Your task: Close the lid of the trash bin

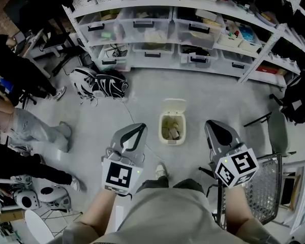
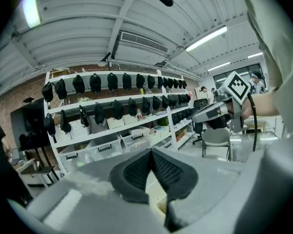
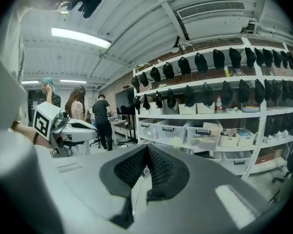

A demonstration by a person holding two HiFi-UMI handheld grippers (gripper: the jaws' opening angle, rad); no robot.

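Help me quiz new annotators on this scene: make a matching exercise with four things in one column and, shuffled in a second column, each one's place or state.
Things
1. trash bin lid
2. left gripper
3. black-and-white bag
4. clear storage boxes

Places or states
A. on the shelves at the back
B. jaws together, holding nothing
C. raised open, behind the mouth of the trash bin
D. on the floor, left of the bin

Pairs: 1-C, 2-B, 3-D, 4-A
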